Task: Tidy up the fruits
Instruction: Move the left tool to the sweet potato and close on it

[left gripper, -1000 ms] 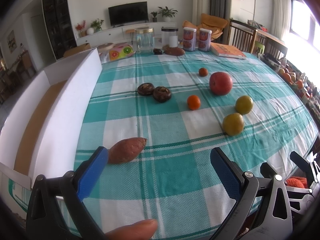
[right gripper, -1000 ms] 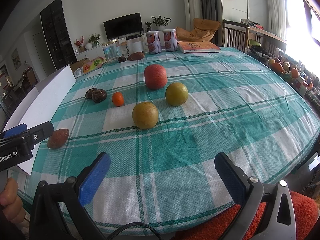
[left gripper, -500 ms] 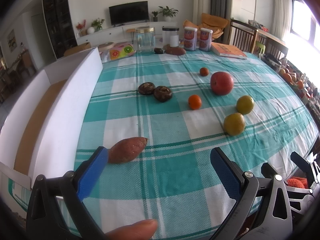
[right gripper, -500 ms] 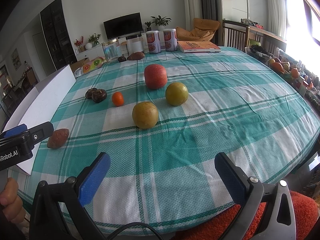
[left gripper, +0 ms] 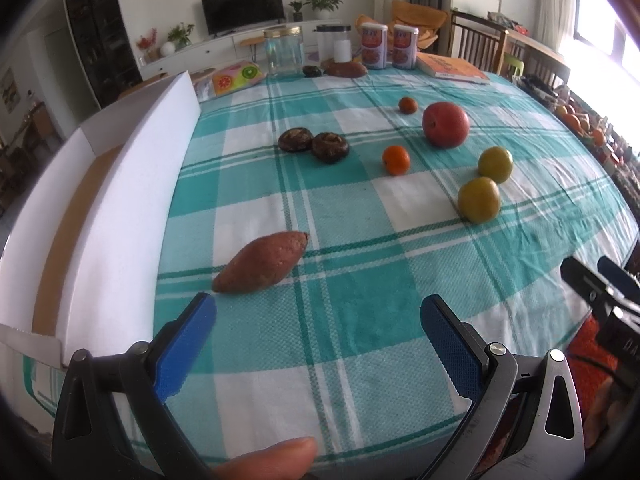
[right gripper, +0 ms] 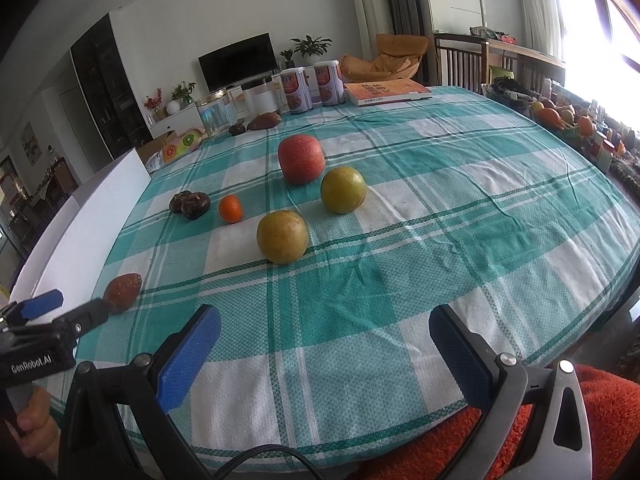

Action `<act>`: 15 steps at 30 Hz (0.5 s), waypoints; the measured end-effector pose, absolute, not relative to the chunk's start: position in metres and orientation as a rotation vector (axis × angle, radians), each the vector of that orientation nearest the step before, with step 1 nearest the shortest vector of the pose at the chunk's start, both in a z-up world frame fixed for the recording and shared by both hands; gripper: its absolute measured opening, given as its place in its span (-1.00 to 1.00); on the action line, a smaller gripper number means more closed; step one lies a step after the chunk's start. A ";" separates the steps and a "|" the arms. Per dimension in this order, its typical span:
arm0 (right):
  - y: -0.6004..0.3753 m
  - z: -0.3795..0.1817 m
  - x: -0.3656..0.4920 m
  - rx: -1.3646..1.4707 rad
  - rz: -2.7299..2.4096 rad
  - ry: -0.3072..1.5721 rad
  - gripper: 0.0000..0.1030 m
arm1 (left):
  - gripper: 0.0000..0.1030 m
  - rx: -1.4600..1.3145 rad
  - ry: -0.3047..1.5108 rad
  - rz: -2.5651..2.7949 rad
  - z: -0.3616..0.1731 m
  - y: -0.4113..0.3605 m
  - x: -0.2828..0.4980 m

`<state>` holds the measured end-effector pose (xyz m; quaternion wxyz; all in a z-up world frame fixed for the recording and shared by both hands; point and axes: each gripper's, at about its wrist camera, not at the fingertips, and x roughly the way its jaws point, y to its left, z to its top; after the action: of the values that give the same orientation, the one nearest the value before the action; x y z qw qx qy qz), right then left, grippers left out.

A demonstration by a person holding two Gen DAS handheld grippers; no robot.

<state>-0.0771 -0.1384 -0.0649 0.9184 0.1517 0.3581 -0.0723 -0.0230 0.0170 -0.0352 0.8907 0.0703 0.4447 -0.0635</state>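
The left claw (left gripper: 318, 322) hangs low over the near edge of the bench, its 2 blue-padded fingers (left gripper: 186, 344) spread wide and holding nothing. The right claw (right gripper: 324, 334) does likewise beside it, jaws wide apart, empty.

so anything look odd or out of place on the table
Nothing spilled or damaged. The oddity: a sweet potato near the white box and two dark mushrooms lie among the fruits, though neither is fruit.
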 end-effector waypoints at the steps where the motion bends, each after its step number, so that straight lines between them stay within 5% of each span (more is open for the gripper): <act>1: -0.140 -0.066 -0.077 0.325 -0.149 0.738 1.00 | 0.99 0.151 0.933 -0.137 -0.039 0.021 -0.028; 15: -0.140 -0.070 -0.070 0.323 -0.145 0.775 1.00 | 0.99 0.204 1.034 -0.119 -0.071 0.050 0.013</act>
<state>-0.0700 -0.1400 -0.0700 0.9105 0.1568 0.3761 -0.0704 0.0129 0.0496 -0.0707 0.8626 0.0973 0.4931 -0.0566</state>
